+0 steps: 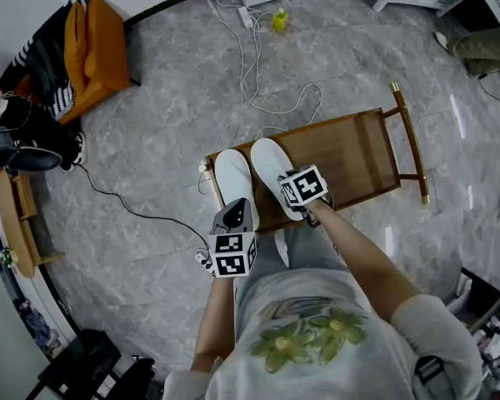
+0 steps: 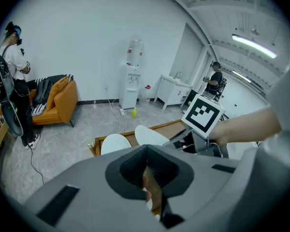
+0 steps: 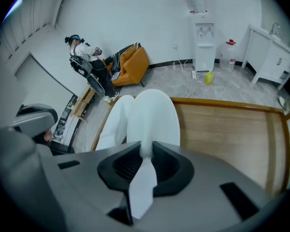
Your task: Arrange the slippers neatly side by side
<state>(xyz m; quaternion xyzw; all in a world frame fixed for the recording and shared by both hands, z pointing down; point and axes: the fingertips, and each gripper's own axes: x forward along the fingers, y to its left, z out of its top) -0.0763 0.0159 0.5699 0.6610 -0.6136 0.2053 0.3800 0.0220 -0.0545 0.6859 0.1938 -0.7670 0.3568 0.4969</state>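
Note:
Two white slippers lie side by side at the left end of a low wooden bench point(image 1: 358, 152): the left slipper point(image 1: 232, 173) and the right slipper point(image 1: 269, 165). My right gripper point(image 1: 293, 200) is shut on the heel edge of the right slipper point(image 3: 153, 117), and a strip of white runs back between its jaws point(image 3: 146, 151). The left slipper point(image 3: 117, 117) lies close against it. My left gripper point(image 1: 236, 209) hovers over the left slipper's heel with its jaws together point(image 2: 147, 170), and I see nothing gripped between them. Both slippers point(image 2: 115, 143) point(image 2: 149, 134) lie ahead of it.
White cables point(image 1: 250, 65) trail over the grey floor behind the bench, near a yellow bottle point(image 1: 279, 19). An orange sofa point(image 1: 92, 52) stands at the back left, with a small wooden table point(image 1: 17, 215) at the left. A person point(image 2: 12, 81) stands by the sofa.

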